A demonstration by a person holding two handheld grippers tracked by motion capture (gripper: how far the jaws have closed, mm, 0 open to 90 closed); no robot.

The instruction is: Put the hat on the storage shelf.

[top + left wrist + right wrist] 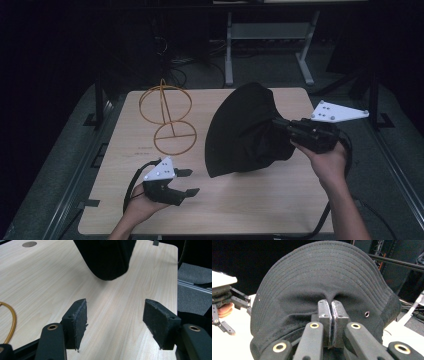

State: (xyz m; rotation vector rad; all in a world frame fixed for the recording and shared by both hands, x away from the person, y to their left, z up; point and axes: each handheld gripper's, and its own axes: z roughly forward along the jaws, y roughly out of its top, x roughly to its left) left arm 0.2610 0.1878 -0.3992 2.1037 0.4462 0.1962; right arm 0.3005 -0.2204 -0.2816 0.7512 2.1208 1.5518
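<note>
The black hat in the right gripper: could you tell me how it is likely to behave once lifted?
Probably floppy: the black hat puckers where the right gripper pinches it. Likely light, as one pinch holds it. The brim may sag.

A black bucket hat [324, 277] of matt woven cloth, its brim ridged with rows of concentric stitching and its crown pierced by a small shiny metal eyelet [367, 314]. The bench [260, 195] beneath is pale wood-grain laminate — smooth, with a soft sheen. On the right claw [331, 315], matt black plastic links carry brass-coloured rivets; its pads look rough and fibrous. The left claw [115, 322] shows the same dull plastic, its dark pads [80, 320] frayed at the edges — coarse, almost felt-like. A thin wire stand [167, 117], orange-gold and lightly glossy, looks like coated metal. The white plate [337, 112] atop the right claw appears to be smooth, matt plastic.
</note>
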